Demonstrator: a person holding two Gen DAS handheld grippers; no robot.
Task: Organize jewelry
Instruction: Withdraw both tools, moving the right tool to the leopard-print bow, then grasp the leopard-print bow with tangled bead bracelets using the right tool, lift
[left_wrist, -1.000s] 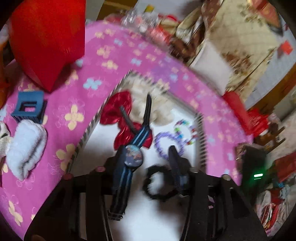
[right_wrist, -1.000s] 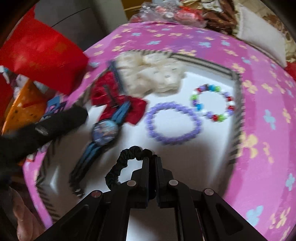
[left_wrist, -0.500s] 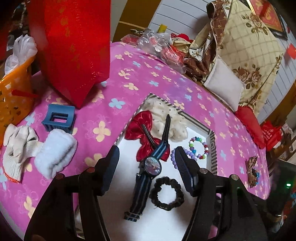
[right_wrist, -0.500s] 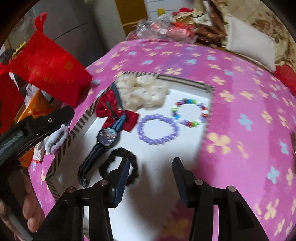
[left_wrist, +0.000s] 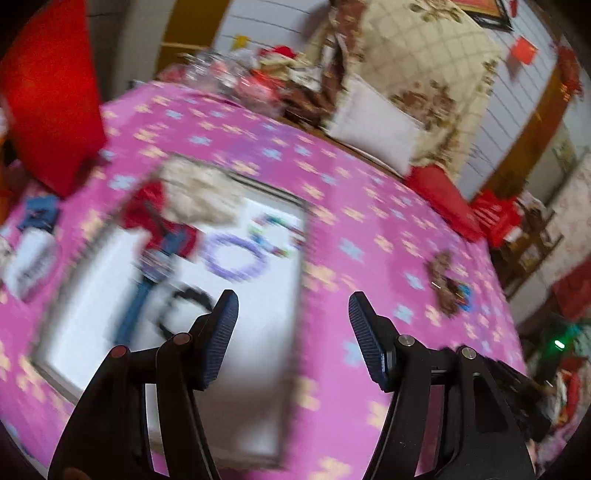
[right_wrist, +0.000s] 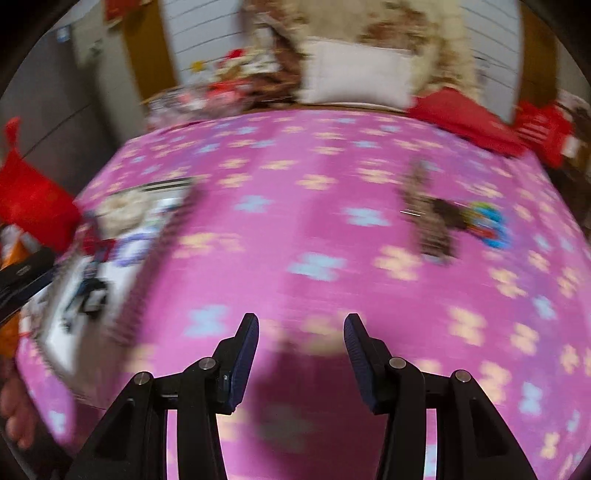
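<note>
The right claw (right_wrist: 301, 354) has let go of the black scrunchie (left_wrist: 184, 308): a second ago its fingers were pinched shut on it, and now they stand apart with nothing between them, over the bare pink flowered cloth of the bench (right_wrist: 314, 221). The scrunchie lies on the white tray (left_wrist: 255, 332), just beside the blue-strapped watch (left_wrist: 147, 280) and near the purple bead bracelet (left_wrist: 234, 254); the multicoloured bead bracelet (left_wrist: 273, 230), red bow (left_wrist: 147, 210) and cream scrunchie (left_wrist: 195, 192) lie further back on the same tray.

The left claw (left_wrist: 291, 339) is also open and empty, and has drawn back from the watch it hovered over a second ago, now sitting over the tray's right edge.

Both views have swung right, towards a brown patterned hair clip (right_wrist: 428, 218) and a small blue and multicoloured piece (right_wrist: 487, 225) touching it, both lying well apart from the tray. Blur hides their detail. That placement looks done, and these two are likely the next to fetch.
</note>
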